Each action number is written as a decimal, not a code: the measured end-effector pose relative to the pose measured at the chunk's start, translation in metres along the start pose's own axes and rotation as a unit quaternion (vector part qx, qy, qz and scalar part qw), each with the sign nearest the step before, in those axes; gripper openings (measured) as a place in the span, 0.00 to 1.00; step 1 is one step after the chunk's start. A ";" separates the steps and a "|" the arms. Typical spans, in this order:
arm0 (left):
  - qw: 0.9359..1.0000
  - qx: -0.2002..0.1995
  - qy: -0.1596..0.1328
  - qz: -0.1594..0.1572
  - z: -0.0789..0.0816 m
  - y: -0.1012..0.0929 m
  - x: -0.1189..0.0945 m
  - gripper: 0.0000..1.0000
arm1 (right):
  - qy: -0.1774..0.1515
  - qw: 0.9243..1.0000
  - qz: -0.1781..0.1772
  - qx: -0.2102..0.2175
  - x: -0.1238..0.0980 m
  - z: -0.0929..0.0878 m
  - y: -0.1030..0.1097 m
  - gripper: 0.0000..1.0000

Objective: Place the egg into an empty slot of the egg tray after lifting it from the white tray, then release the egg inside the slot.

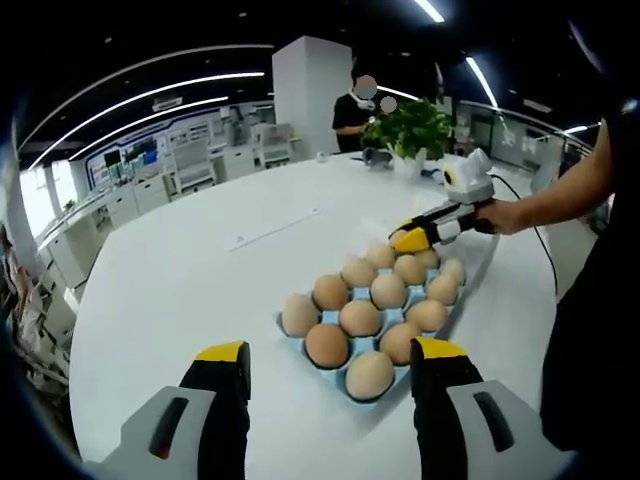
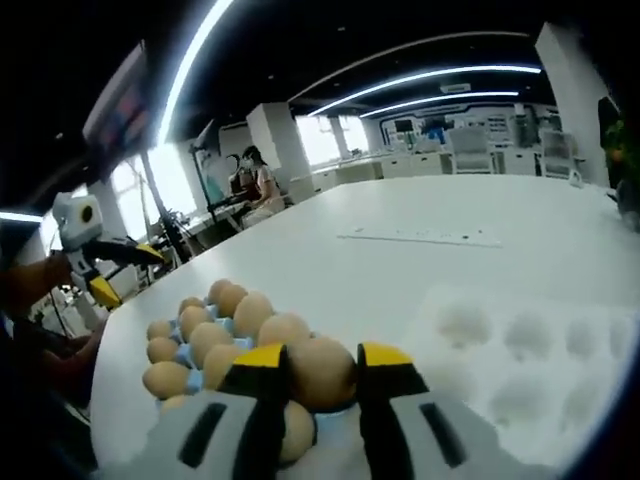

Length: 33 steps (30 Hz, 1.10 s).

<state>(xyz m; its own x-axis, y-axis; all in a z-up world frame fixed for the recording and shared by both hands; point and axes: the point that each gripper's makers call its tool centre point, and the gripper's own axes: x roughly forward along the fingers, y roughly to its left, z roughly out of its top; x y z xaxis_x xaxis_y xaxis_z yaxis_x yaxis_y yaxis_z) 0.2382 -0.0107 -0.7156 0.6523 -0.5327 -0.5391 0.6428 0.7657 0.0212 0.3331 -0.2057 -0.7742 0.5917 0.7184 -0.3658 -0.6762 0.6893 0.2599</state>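
— Yellow-tipped jaws of the left gripper (image 1: 330,365) are rising from the bottom of the left gripper view, standing wide apart with nothing between them. Are you seeing that too?

— Yes, it is idling. Just beyond its tips, lower centre of the frame, the blue egg tray (image 1: 291,322) is lying on the white table (image 1: 180,270), almost full of brown eggs. The other gripper is coming in from the right edge, a person's hand around its handle, its yellow tips pointing down over the far end of the tray, upper right of the egg cluster.

— And in the right gripper view?

— Closest to the lens, the right gripper (image 2: 322,372) is pinching the egg (image 2: 321,372) between its two jaws, bottom centre of the frame. The jaws are narrowed onto the shell from either side.

— Where is the egg lying relative to the tray?

— It is hanging right at the near end of the egg tray, directly above or just touching it; I cannot tell which. The other eggs are stretching away toward the left of the frame. The white tray (image 2: 520,350) with its bare dimples is sitting at the lower right, beside the gripper.

— So the right hand is the one that matters.

— I reckon so: the slot looks to be straight below the jaws, so a short lowering and then an opening should finish it.
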 end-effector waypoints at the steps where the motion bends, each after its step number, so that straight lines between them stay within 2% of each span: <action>1: 1.000 0.000 0.000 0.000 0.000 0.000 0.000 0.65 | 0.000 1.000 0.001 -0.001 0.000 0.000 0.000 0.27; 7: 1.000 0.002 0.000 0.002 0.001 0.001 -0.001 0.65 | -0.005 1.000 0.007 -0.016 0.000 0.001 0.000 0.26; 19: 1.000 0.002 -0.001 0.005 0.001 0.000 -0.002 0.65 | -0.009 1.000 0.014 -0.012 -0.002 0.001 0.000 0.26; 23: 1.000 0.003 -0.002 0.004 0.002 -0.001 -0.003 0.65 | -0.020 0.999 0.024 -0.017 -0.004 0.001 0.001 0.26; 25: 1.000 0.004 -0.002 0.004 0.001 -0.001 -0.003 0.65 | -0.027 0.999 0.027 -0.017 -0.006 0.003 0.003 0.29; 27: 1.000 0.004 -0.003 0.005 0.001 0.000 -0.004 0.65 | -0.036 0.998 0.038 -0.023 -0.007 0.003 0.007 0.36; 30: 1.000 0.004 -0.003 0.004 0.001 -0.001 -0.004 0.65 | -0.050 0.996 0.049 -0.049 -0.012 0.006 0.013 0.43; 33: 1.000 0.007 -0.005 0.002 0.001 -0.002 -0.003 0.64 | -0.071 0.994 0.066 -0.041 -0.017 0.015 0.020 0.52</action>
<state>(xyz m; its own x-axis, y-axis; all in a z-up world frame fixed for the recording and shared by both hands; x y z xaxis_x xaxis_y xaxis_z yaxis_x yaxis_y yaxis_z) 0.2347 -0.0108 -0.7131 0.6587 -0.5334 -0.5307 0.6459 0.7626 0.0351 0.3158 -0.2030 -0.7493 0.5474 0.8123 -0.2014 -0.7821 0.5822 0.2223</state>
